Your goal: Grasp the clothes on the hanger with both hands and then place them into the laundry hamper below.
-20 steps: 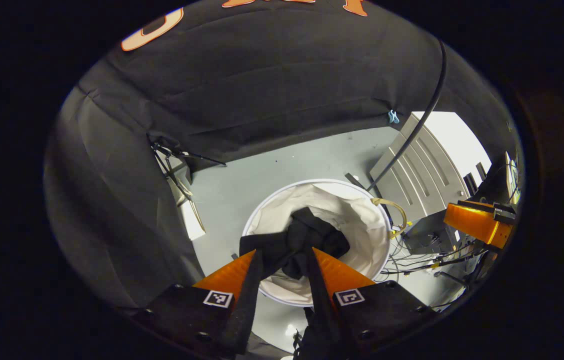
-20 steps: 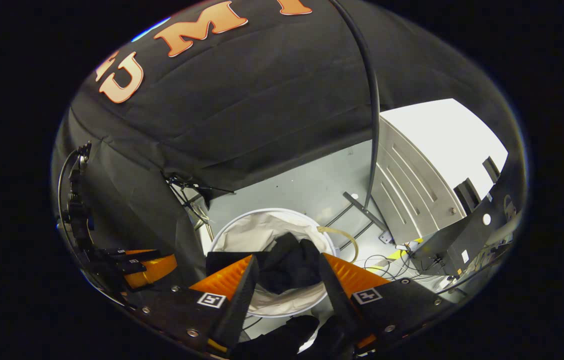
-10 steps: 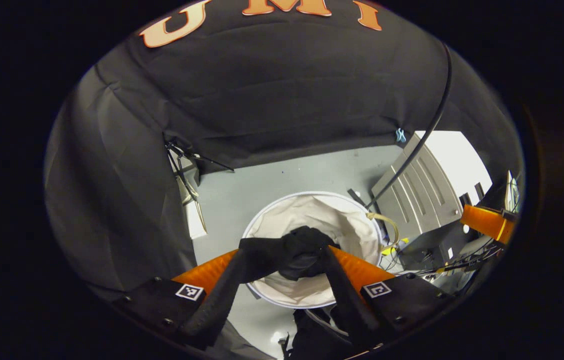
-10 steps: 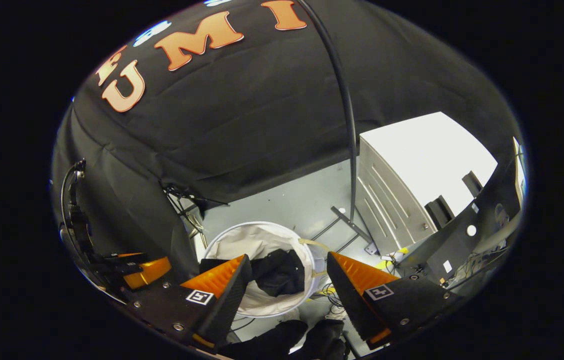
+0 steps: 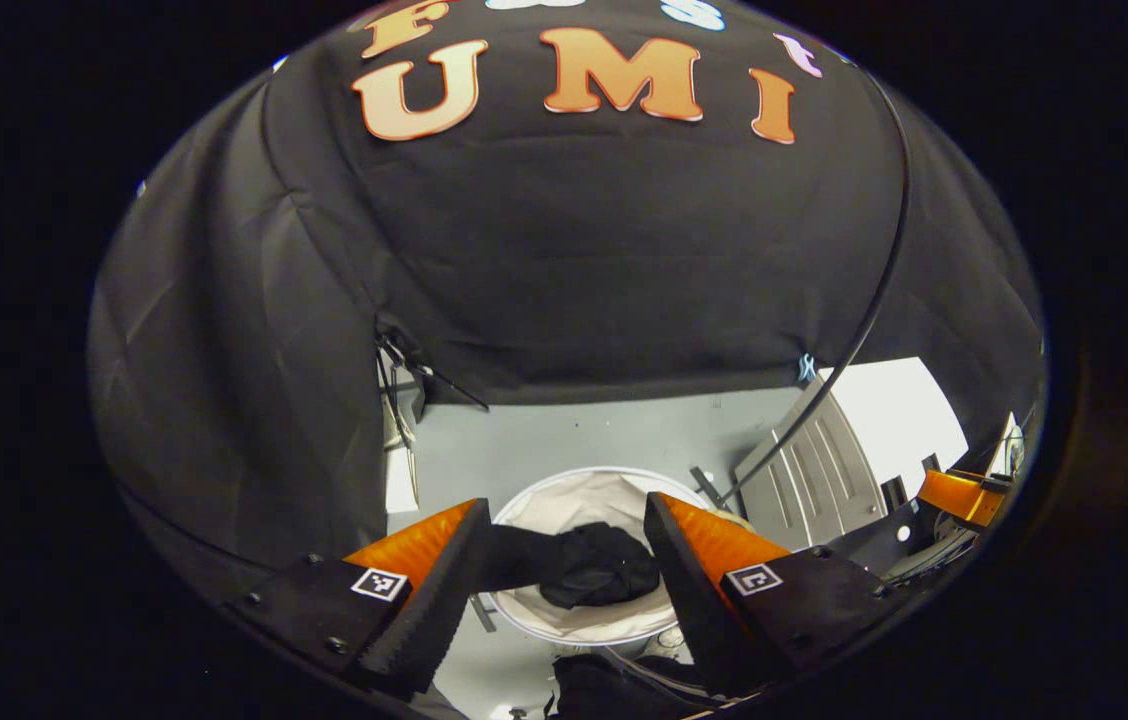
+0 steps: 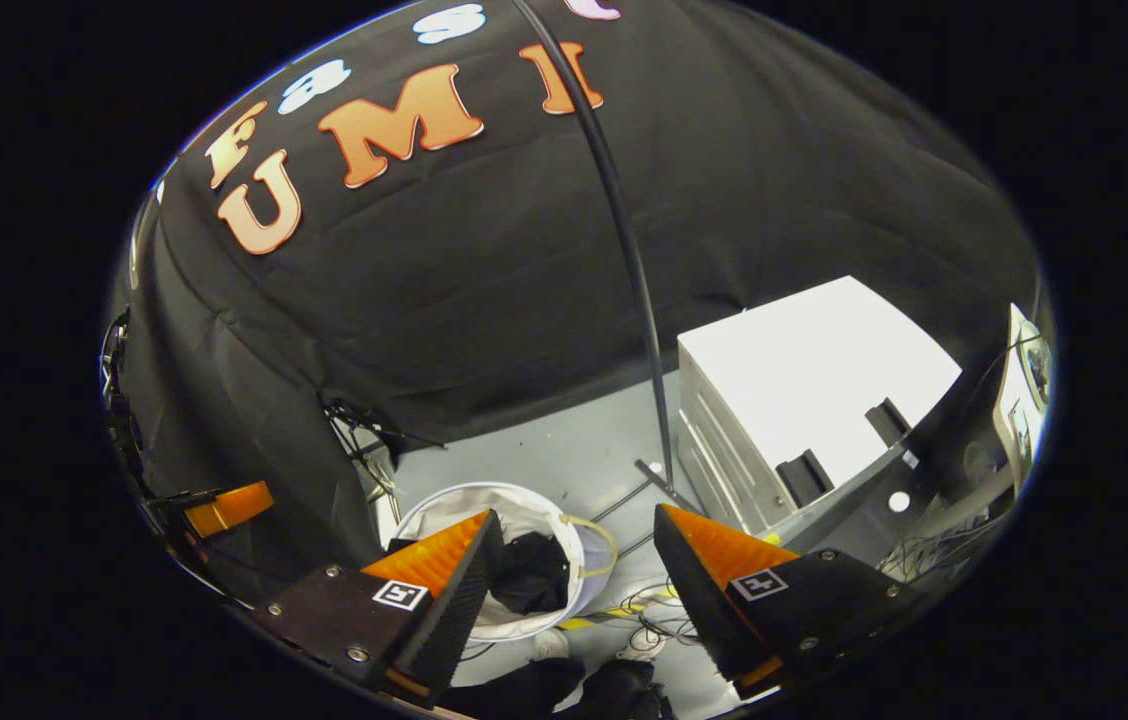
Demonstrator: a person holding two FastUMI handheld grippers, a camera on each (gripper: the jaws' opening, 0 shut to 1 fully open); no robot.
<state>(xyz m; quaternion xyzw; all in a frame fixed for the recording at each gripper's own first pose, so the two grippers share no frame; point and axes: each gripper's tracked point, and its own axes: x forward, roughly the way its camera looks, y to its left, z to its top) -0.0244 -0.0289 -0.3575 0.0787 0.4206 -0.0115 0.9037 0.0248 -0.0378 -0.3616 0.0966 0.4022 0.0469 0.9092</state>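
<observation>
Left gripper (image 5: 564, 585) is spread wide with nothing between its fingers, and the right gripper (image 6: 574, 590) is just as wide apart and holding nothing either. Both hang above the floor (image 5: 574, 440), looking down and forward.

Right below and between the left gripper's fingers sits the hamper (image 5: 564, 495), round, white liner, standing on the grey floor. The clothes (image 5: 594, 570) are in it, a dark bundle bunched up in the middle, with one flap running out toward the left rim, maybe draped over it, hard to say since the finger covers that bit. In the right gripper view the hamper (image 6: 444, 510) lies lower left, half behind the left finger, clothes (image 6: 532, 572) showing dark inside it.

Some loose wires (image 6: 644, 605) lie on the floor just beside the hamper. Past that, a grey ribbed cabinet (image 6: 804, 390) with a pale top stands to the right. A thin black pole (image 6: 624, 250) rises from the floor near it. At the far right edge of the left gripper view you can catch the right gripper (image 5: 959, 492), well apart from the hamper.
</observation>
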